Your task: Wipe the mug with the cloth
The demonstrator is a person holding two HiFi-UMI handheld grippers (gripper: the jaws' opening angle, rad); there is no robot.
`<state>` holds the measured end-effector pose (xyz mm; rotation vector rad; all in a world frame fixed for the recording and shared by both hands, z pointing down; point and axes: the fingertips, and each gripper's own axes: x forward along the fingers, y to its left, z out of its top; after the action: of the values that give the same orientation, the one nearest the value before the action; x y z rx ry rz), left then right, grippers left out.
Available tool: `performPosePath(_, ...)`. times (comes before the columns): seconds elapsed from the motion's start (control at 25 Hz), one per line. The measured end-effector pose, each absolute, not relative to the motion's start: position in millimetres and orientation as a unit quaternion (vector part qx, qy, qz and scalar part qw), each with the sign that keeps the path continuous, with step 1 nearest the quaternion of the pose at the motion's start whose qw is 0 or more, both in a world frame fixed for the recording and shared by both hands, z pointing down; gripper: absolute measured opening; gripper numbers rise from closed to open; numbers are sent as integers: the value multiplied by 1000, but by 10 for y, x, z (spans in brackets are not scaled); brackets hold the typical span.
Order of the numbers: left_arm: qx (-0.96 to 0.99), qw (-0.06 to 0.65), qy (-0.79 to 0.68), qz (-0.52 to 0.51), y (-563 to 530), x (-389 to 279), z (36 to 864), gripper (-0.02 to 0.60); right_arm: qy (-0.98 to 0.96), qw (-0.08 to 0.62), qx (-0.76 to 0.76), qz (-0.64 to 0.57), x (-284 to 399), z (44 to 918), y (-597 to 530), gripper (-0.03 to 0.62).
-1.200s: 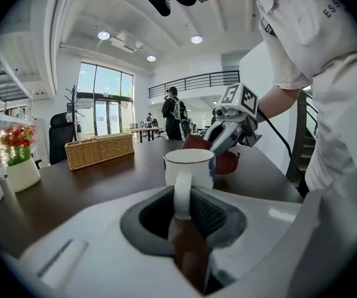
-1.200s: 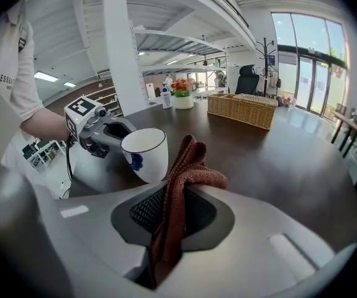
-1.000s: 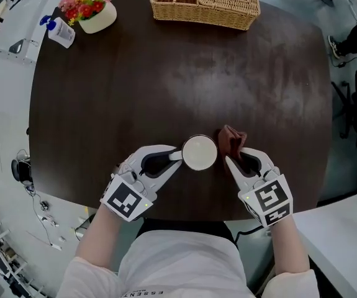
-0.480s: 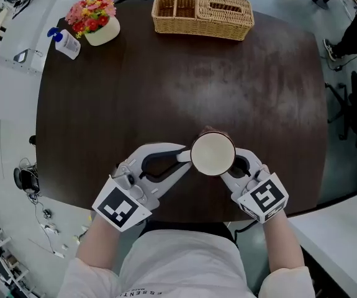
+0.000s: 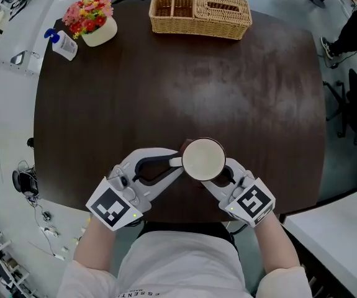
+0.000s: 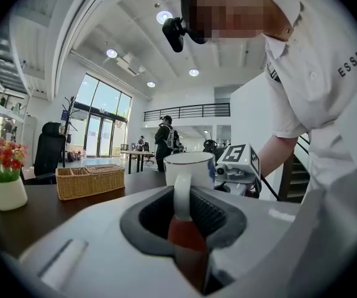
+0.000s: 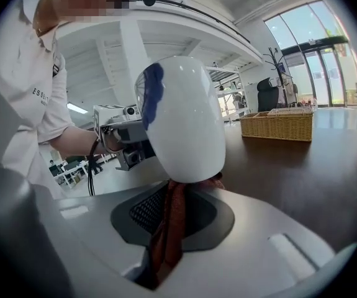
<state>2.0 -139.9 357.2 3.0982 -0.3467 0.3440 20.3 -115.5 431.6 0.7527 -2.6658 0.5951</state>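
A white mug [image 5: 203, 159] is held up over the front of the dark table [image 5: 166, 85]. My left gripper [image 5: 177, 162] is shut on its handle [image 6: 181, 194]. In the left gripper view the mug [image 6: 190, 166] stands upright just past the jaws. My right gripper [image 5: 218, 177] is shut on a reddish-brown cloth [image 7: 169, 228], and its tips lie hidden under the mug. In the right gripper view the cloth rises from the jaws and presses against the mug [image 7: 184, 120] at its bottom. A blue mark shows on the mug's side.
A wicker basket [image 5: 200, 8] stands at the table's far edge. A pot of flowers [image 5: 94, 14] and a small bottle [image 5: 60, 42] sit at the far left corner. The table's near edge runs just under both grippers. Office chairs stand off to the right.
The mug has risen and shifted slightly. My right gripper has carried the cloth from the mug's right side in underneath it, so the cloth now touches the mug's bottom.
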Motion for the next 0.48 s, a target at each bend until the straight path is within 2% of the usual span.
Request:
performPosePath(0.2, 987, 0, -115, 110, -1378, -19, 3654, 71, -923, 191, 255, 217, 344, 4466, -1051, 83)
performPosePath(0.48, 982, -13, -139, 126, -1495, -105, 3886, 69, -882, 204, 352, 238, 838, 4583, -1250, 83)
